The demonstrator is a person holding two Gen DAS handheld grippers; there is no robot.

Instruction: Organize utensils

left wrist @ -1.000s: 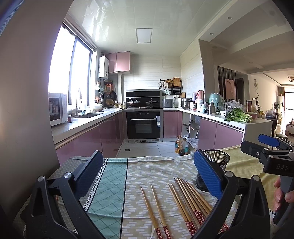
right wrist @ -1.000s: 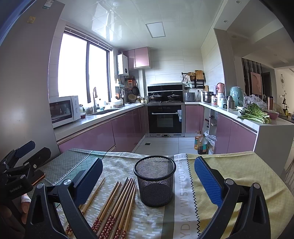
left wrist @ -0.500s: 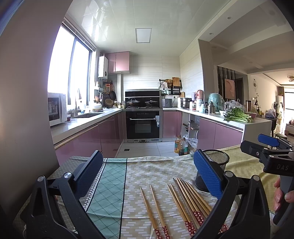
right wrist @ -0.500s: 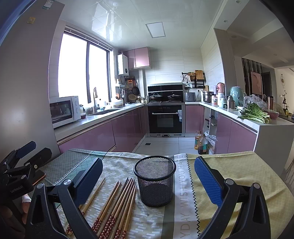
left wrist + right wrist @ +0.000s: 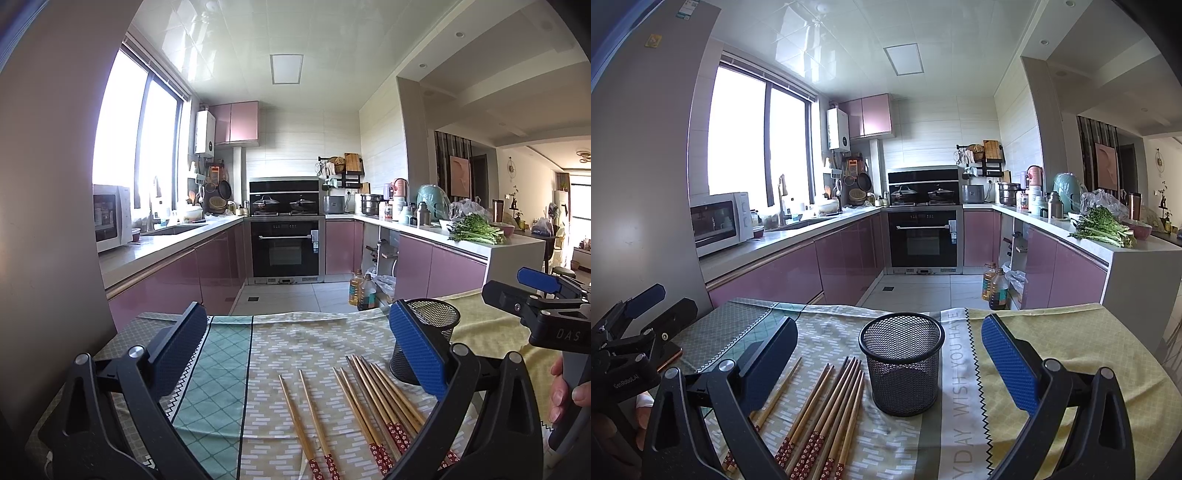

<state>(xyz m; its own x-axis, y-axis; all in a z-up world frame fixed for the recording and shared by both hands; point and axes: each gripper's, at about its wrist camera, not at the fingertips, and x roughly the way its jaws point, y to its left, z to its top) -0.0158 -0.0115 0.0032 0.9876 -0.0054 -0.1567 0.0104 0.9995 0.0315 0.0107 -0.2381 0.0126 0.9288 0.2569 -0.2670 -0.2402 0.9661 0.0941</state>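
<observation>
both the left gripper [image 5: 295, 354] and right gripper [image 5: 890, 354] hover agape, empty. thin wooden chopsticks with red patterned ends [image 5: 827, 410] lie on the patterned tablecloth [image 5: 1052, 350] beside the black mesh wire cup [image 5: 901, 365]. likely light, stiff, roll-prone; pinch mid-shaft.

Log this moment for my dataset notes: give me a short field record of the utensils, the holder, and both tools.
chopsticks: loose on the tablecloth, left of holder
holder: black mesh cup, upright, looks empty
left tool: open, holding nothing, above chopsticks
right tool: open, holding nothing, facing holder
progress: no chopsticks in holder yet
</observation>
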